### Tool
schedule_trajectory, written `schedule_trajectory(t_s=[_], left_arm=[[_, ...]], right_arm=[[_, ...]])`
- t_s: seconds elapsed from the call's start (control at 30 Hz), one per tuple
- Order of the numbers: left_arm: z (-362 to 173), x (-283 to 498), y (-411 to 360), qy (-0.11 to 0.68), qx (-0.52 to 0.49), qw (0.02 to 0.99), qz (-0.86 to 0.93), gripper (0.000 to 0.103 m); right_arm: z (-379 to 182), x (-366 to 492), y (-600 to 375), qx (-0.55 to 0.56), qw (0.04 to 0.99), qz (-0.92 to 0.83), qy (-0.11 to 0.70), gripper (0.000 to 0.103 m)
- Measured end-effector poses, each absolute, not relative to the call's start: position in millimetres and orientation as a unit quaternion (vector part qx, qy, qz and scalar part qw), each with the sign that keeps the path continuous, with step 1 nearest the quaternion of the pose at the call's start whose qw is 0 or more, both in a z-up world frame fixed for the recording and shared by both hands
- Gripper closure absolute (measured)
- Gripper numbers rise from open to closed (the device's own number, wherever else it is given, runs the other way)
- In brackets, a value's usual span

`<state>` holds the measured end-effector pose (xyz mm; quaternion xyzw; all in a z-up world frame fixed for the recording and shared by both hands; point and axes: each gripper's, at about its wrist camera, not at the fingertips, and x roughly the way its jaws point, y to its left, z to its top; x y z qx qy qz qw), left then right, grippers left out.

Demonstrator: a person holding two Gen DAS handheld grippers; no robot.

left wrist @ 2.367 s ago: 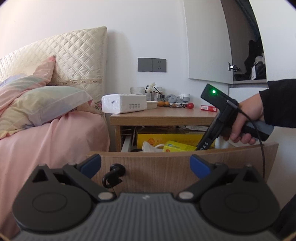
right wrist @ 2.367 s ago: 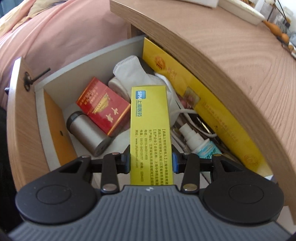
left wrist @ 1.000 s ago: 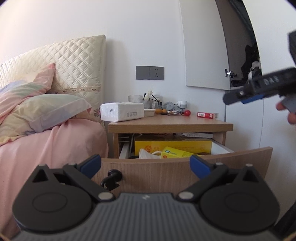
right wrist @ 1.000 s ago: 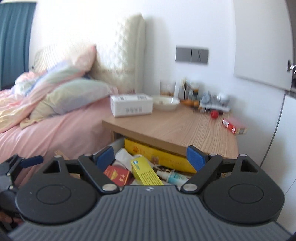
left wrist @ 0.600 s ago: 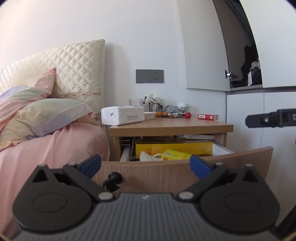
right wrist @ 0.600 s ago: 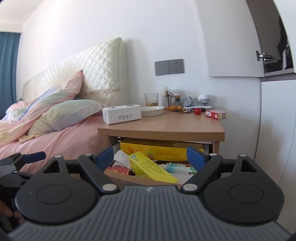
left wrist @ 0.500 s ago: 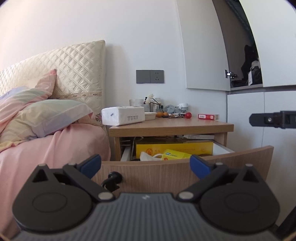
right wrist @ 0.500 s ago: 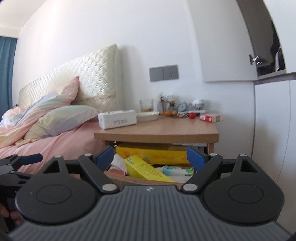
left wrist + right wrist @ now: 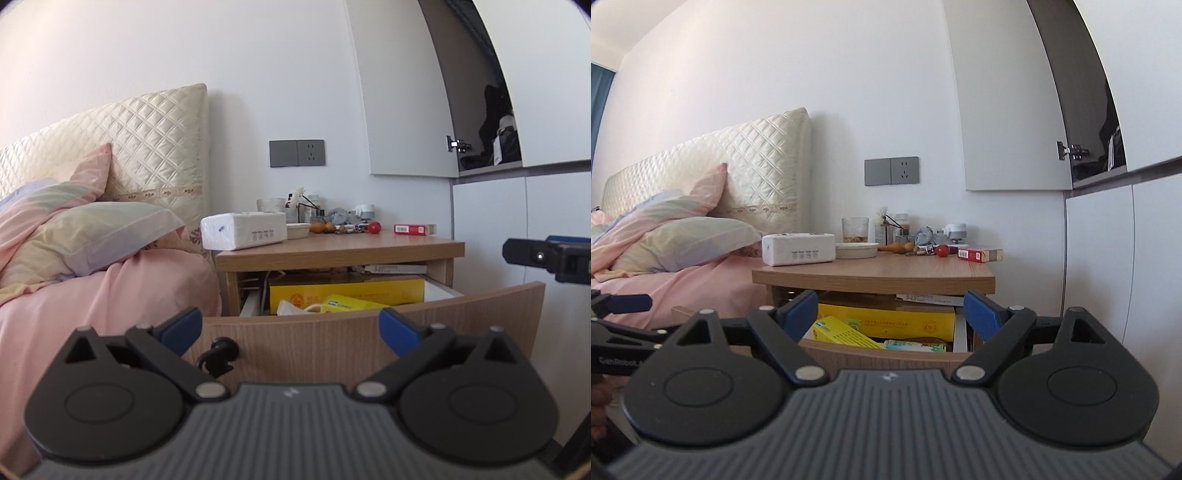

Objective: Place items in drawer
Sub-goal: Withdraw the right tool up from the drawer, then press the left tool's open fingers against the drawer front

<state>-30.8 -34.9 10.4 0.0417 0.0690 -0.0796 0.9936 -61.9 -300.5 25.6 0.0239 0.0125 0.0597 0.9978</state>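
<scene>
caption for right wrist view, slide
Open right gripper faces the open drawer holding the yellow box.

Only "GenRobot" reads clearly, printed white on the left tool [image 9: 622, 314] body.

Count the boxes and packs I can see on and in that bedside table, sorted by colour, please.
White: 1, the tissue pack
Red: 1, the small box
Yellow: 2, the small box and the long box, both in the drawer
Total: 4

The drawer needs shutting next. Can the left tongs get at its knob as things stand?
Probably yes: the left tongs are open and empty, and the knob on the drawer front sits unobstructed just beside the left finger.
</scene>
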Motion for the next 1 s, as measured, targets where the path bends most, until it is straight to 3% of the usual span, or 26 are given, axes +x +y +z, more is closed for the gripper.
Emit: schedule_trajectory(t_s=[0.73, 0.83, 1.0], left_arm=[[13, -47, -40, 0.058, 0.029, 0.994, -0.088, 0.000], [11, -51, -43, 0.055, 0.031, 0.995, -0.083, 0.004], [10, -51, -44, 0.050, 0.026, 0.996, -0.073, 0.014]], right_arm=[[23, -78, -306, 0.035, 0.997, 0.071, 0.017, 0.015], [24, -80, -304, 0.033, 0.997, 0.068, 0.016, 0.016], [21, -79, -304, 0.036, 0.996, 0.080, 0.024, 0.030]])
